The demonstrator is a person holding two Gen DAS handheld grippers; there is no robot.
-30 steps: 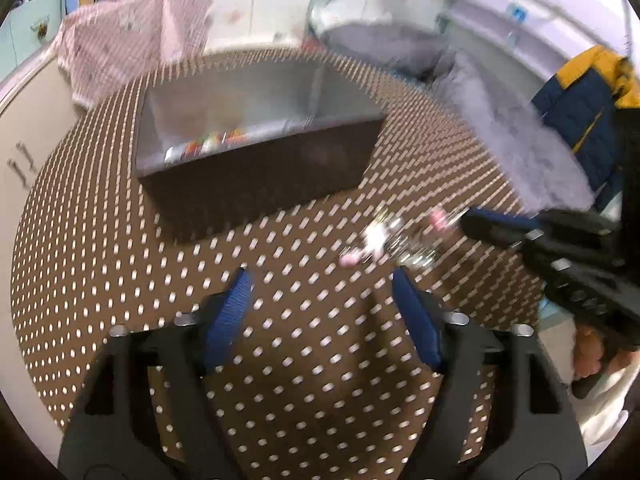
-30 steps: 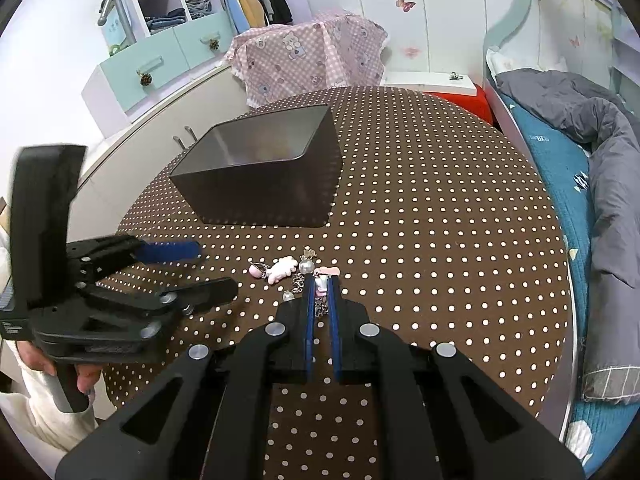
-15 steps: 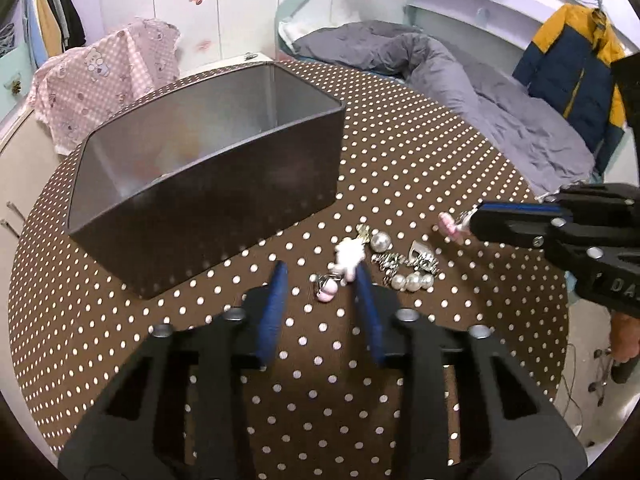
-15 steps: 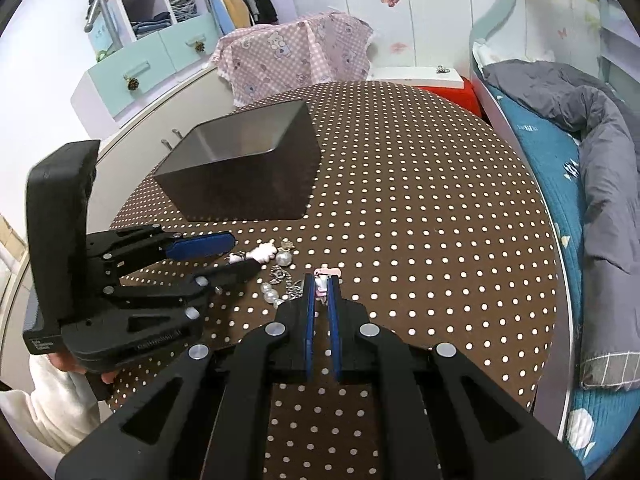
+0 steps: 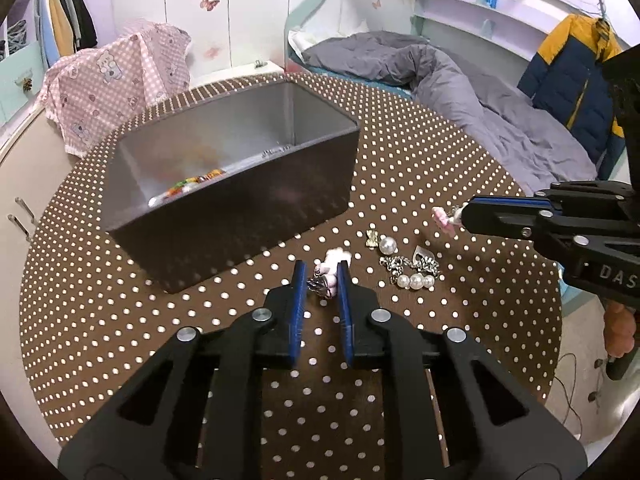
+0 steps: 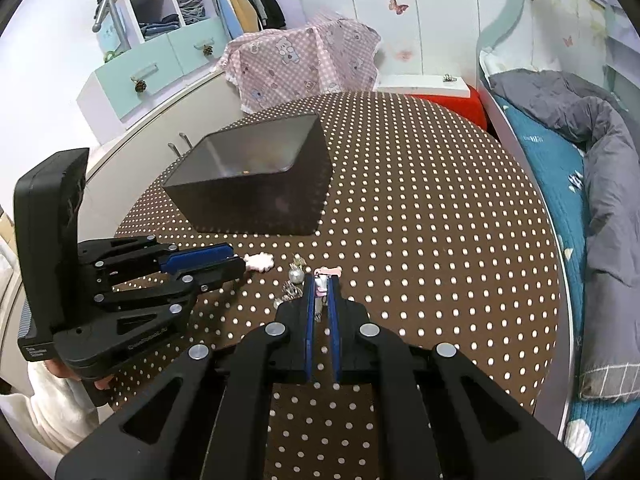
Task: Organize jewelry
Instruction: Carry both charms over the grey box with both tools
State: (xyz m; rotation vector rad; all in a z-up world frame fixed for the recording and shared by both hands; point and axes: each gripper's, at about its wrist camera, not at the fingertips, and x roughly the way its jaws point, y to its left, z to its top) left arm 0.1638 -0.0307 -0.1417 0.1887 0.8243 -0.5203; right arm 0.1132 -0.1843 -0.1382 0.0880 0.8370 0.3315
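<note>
Left tool (image 5: 322, 276) closing on the white-and-pink plush charm (image 5: 330, 270) between its blue pads. Right tool (image 6: 321, 282), clamped narrow, grips a small pink-and-silver trinket (image 6: 321, 280) over the brown polka-dot tabletop (image 6: 420, 240).

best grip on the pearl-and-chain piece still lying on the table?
Probably the three-pearl row at its near end, approached from above with one finger each side of the row. The pearls give rounded bulk to pinch, while the chain behind lies flat and loose on the dotted tablecloth. A separate single pearl sits just beyond.

Tablecloth (image 5: 120, 320) brown, white polka dots; box (image 5: 248, 216) dark grey; fingers (image 5: 298, 280) blue; charm (image 5: 334, 260) white-pink.
</note>
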